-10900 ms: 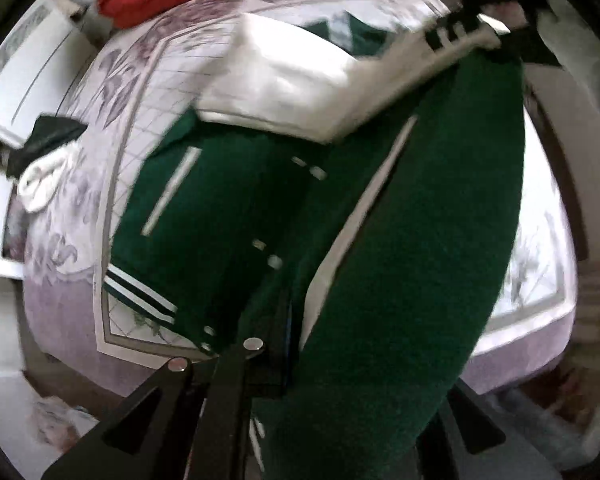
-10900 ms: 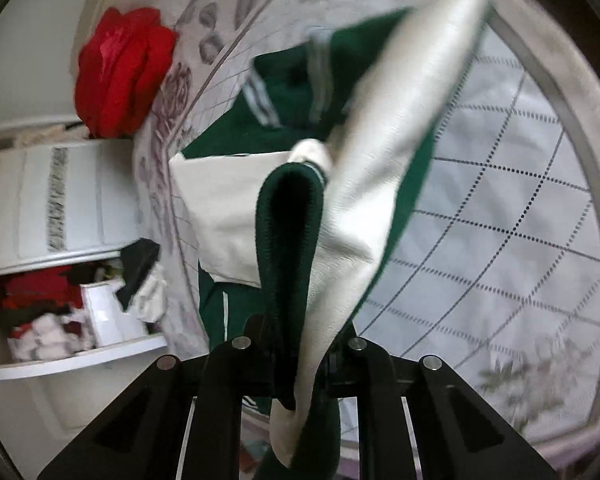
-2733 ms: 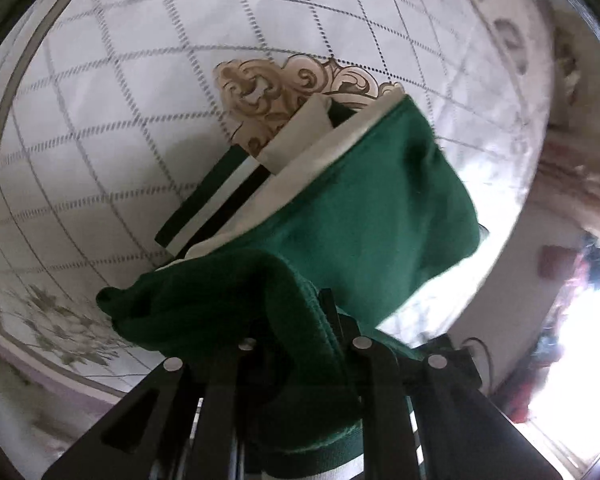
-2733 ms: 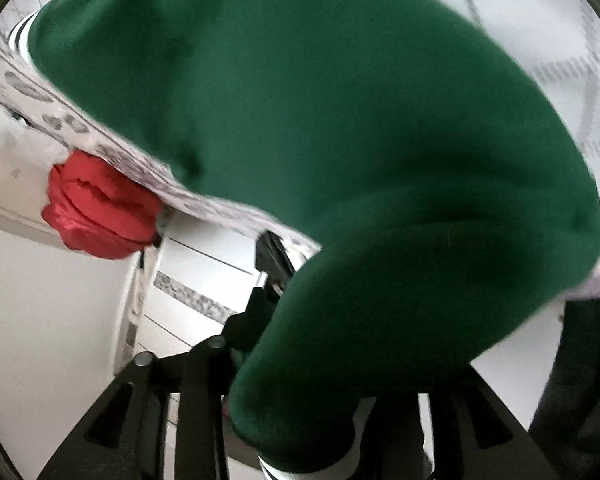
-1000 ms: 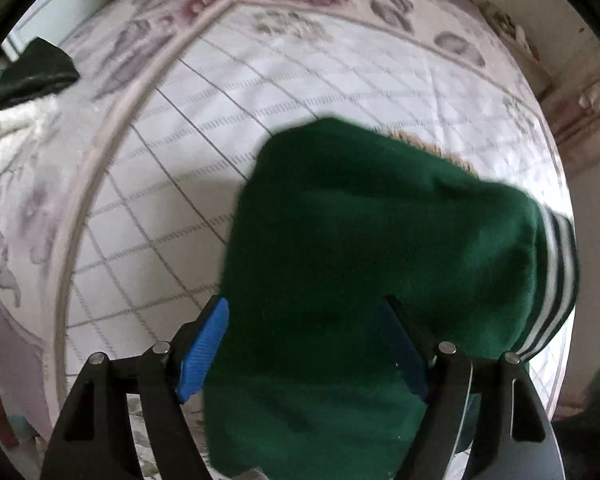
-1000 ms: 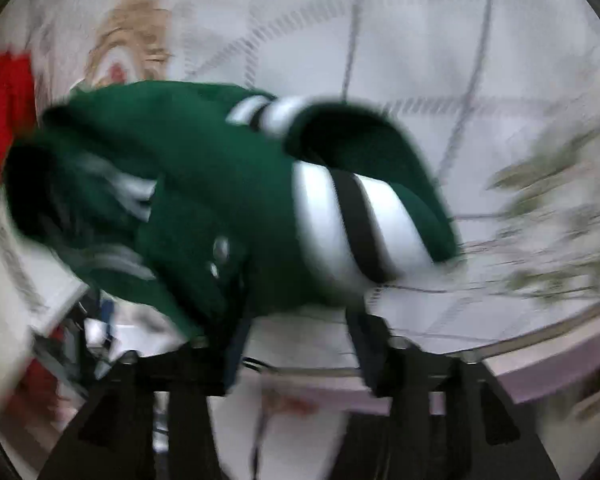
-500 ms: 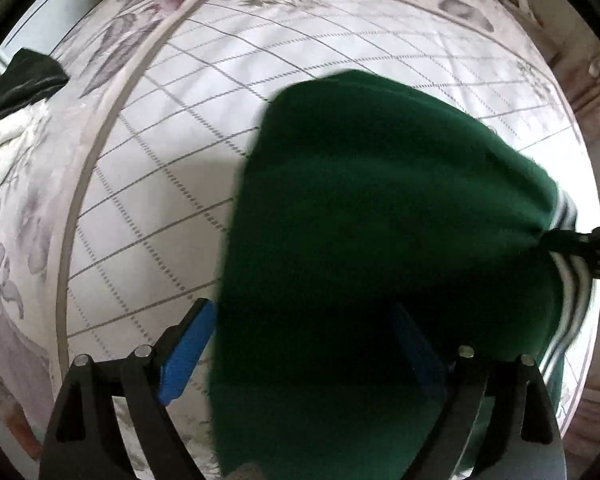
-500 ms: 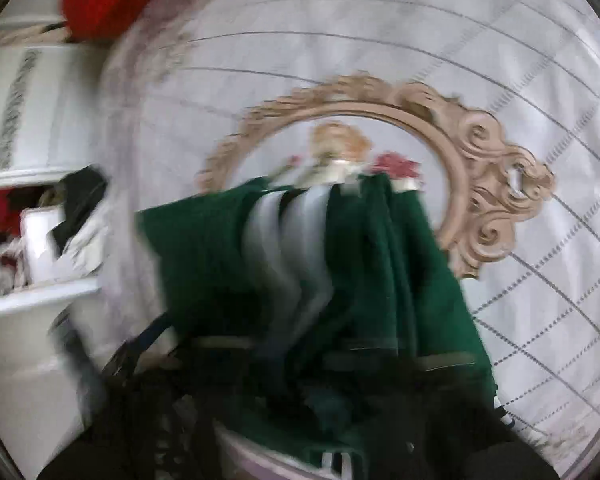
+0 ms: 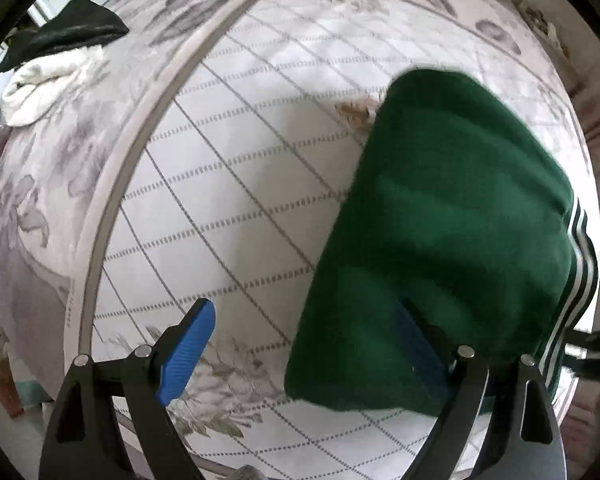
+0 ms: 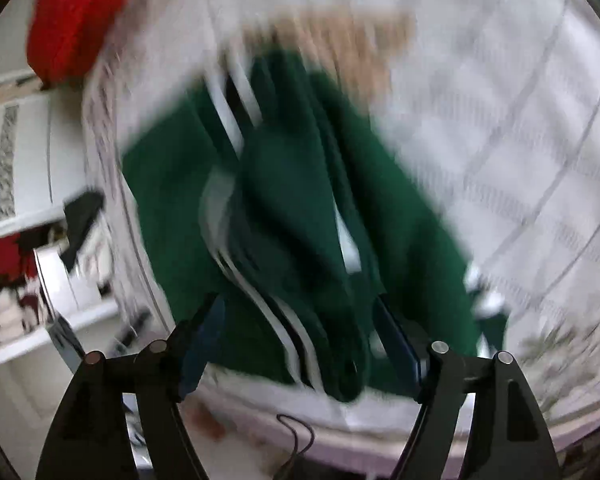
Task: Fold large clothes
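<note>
A dark green jacket (image 9: 452, 220) with white and black striped cuffs lies folded in a bundle on the patterned bed cover (image 9: 220, 160). My left gripper (image 9: 300, 344) points straight down over the bundle's near left edge. It is open wide: the left blue pad is over bare cover, and the right pad is against the cloth's edge. In the blurred right wrist view, the jacket (image 10: 292, 200) lies with its striped folds between the fingers of my right gripper (image 10: 300, 340). Those jaws are opening, and the pads stand clear of the cloth.
A black and a white garment (image 9: 56, 52) lie at the bed's far left corner. A red cloth (image 10: 76, 20) sits at the head of the bed beside white shelves (image 10: 20, 184). The bed's edge runs just below both grippers.
The left gripper has slid left, so the green bundle now sits to the right in its view. The right gripper's jaws stand wider apart, and its view is smeared by motion.
</note>
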Action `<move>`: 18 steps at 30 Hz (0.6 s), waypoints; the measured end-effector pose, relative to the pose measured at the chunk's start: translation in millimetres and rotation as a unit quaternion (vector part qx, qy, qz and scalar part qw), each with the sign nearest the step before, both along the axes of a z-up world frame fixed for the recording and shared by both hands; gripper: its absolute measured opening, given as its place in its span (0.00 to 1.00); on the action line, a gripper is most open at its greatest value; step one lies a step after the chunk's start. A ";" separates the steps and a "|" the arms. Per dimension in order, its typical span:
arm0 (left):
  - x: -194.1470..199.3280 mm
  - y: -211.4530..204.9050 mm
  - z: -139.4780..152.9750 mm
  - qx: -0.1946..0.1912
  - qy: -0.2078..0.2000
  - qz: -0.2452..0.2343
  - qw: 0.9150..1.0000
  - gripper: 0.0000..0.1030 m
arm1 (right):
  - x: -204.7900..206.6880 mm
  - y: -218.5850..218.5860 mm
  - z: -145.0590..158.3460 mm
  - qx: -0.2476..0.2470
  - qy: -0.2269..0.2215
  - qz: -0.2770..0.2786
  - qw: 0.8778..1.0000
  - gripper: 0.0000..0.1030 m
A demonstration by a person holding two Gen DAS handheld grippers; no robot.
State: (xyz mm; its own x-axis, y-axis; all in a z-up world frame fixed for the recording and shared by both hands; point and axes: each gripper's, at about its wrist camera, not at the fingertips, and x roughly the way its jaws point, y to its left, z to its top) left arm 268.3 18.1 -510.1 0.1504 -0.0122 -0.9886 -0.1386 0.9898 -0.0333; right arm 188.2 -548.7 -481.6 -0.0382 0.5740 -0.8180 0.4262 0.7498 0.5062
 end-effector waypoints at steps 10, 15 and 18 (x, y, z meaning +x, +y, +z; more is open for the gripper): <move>-13.7 -20.0 -9.2 0.025 0.016 -0.036 0.999 0.88 | -62.2 -12.6 34.6 0.048 -0.040 -0.110 0.992 0.05; -6.5 -24.5 4.5 0.028 0.003 -0.043 0.999 0.88 | -60.3 -13.6 -27.5 -0.009 0.065 -0.059 0.996 0.12; 4.2 -27.6 12.2 0.036 -0.015 -0.049 0.998 0.89 | -43.0 -20.7 19.3 -0.034 0.013 -0.039 0.999 0.15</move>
